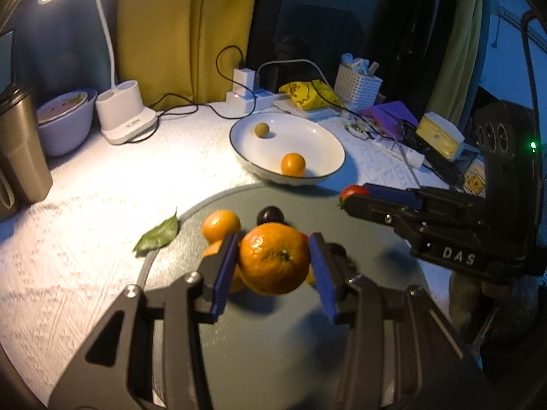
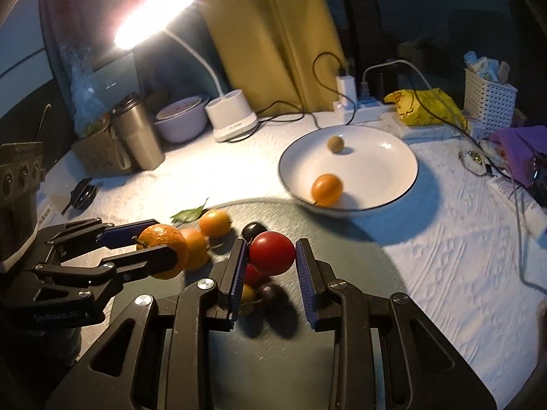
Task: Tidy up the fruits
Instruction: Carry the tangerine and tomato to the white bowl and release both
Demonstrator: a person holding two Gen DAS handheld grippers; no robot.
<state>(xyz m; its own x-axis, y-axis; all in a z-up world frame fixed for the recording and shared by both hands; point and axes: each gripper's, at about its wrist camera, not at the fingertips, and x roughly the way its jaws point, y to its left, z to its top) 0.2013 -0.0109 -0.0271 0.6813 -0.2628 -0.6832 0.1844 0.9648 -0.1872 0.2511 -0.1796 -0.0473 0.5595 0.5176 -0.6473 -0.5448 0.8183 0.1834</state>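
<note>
L claw [image 1: 273,263] pinches a mandarin [image 1: 273,258] betw its blue pads, lifted over the grey round tray [image 1: 273,341] w/ more fruit. R claw [image 2: 271,256] pinches a red tomato [image 2: 271,253], also above tray. Further right on counter [image 2: 444,256], white bowl [image 2: 403,157] holds an orange fruit [image 2: 326,189] & a small brownish one [image 2: 335,144].

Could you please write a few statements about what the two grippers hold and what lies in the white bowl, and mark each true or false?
1. The left gripper holds an orange. True.
2. The right gripper is empty. False: it grips a red tomato.
3. The white bowl holds two fruits. True.
4. The green leaf lies in the bowl. False: it lies on the tablecloth beside the grey tray.
</note>
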